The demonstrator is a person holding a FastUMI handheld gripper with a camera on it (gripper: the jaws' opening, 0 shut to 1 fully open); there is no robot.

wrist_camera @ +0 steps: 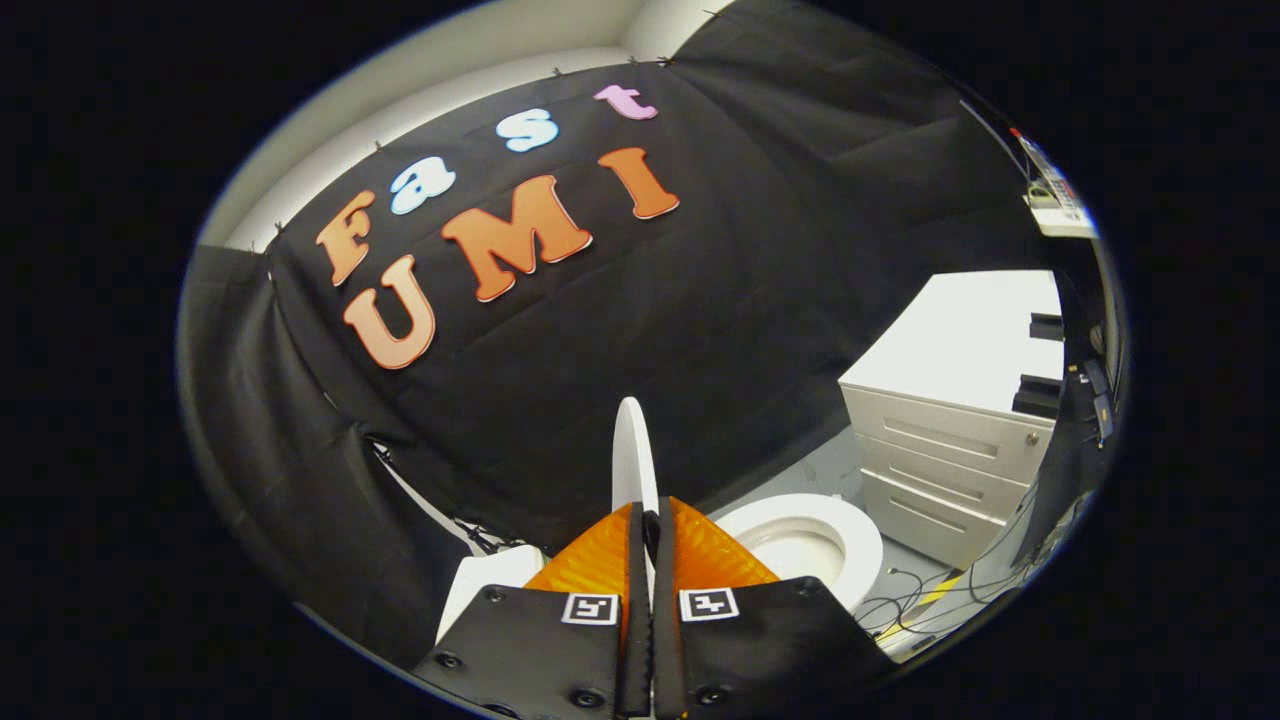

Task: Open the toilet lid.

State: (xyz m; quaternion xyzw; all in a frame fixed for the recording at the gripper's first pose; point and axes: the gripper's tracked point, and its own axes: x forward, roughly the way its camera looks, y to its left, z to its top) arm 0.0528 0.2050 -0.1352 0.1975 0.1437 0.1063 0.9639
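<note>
Pinching the thin white toilet lid (632, 450) edge-on, the gripper (646, 530) is holding it upright beside the white oval toilet seat (860, 535); no readable labels.

Raised lid (632, 455) rises between the fingers (600, 560); drawer cabinet (950, 450) stands beyond the bowl (810, 540).

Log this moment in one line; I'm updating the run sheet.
gripper: shut on lid | lid: raised, edge-on | seat: down, bowl exposed
</note>
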